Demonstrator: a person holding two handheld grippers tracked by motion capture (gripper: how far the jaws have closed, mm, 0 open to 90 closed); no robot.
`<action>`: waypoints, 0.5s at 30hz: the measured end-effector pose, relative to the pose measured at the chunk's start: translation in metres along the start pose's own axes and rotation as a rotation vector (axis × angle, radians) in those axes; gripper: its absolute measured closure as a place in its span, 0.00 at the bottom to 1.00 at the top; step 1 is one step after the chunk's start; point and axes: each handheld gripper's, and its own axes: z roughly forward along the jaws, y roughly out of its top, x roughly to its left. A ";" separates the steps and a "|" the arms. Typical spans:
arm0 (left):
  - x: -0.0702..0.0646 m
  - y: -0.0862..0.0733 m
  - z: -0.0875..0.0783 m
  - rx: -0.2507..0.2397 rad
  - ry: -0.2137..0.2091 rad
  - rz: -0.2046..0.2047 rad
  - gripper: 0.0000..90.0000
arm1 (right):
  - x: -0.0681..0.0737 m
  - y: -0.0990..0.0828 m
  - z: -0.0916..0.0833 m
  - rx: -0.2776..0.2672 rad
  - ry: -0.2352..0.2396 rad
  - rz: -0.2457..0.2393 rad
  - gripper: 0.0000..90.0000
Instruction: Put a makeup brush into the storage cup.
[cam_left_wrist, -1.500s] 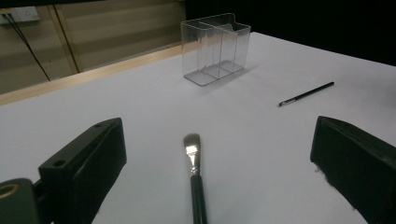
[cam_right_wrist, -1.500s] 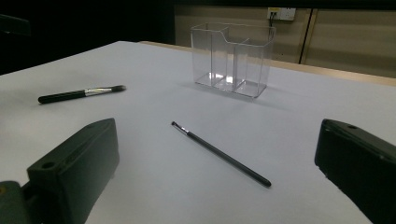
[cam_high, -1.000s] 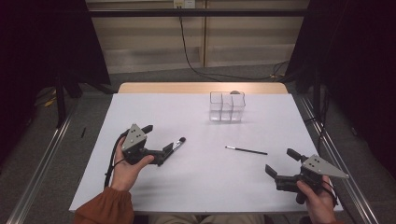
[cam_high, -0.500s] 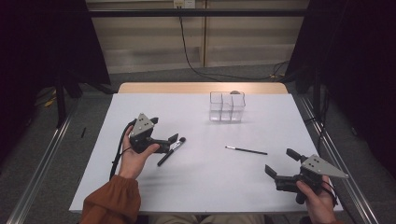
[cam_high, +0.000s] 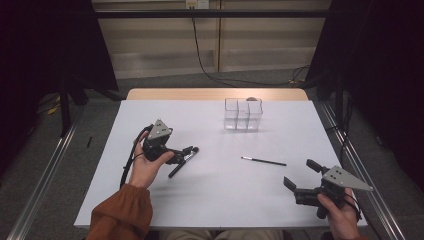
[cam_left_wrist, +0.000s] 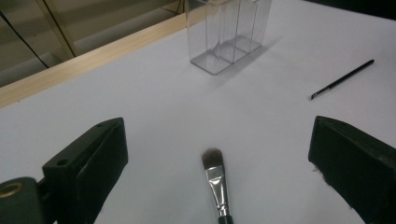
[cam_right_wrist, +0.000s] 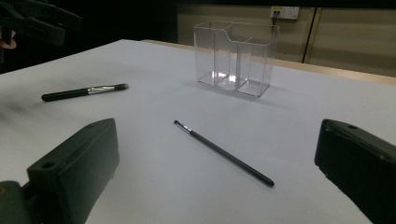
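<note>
In the high view, the left claw (cam_high: 187, 154) sits left of centre, spread wide over the thick brush (cam_high: 183, 162) lying flat on the counter (cam_high: 210, 200). The right claw (cam_high: 301, 175), lower right, is spread too, holding nothing. A thin brush (cam_high: 263, 161) lies between them; a clear box (cam_high: 243, 114) stands above centre.

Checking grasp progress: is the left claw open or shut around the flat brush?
Open. The left claw has both jaws spread wide; the silver-ferruled, black-handled flat brush lies untouched between them.

dim room, evenly lit white tabletop (cam_high: 215, 195), soft shadows
</note>
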 end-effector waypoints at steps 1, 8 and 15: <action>0.001 0.000 0.001 0.019 -0.001 0.000 0.06 | 0.000 0.000 0.000 0.000 -0.001 0.000 0.00; 0.008 -0.003 0.002 0.144 -0.022 -0.011 0.08 | 0.000 0.000 0.000 0.011 0.003 -0.003 0.00; 0.012 0.005 0.006 0.300 -0.052 -0.033 0.08 | 0.000 0.000 0.001 0.013 0.006 -0.004 0.00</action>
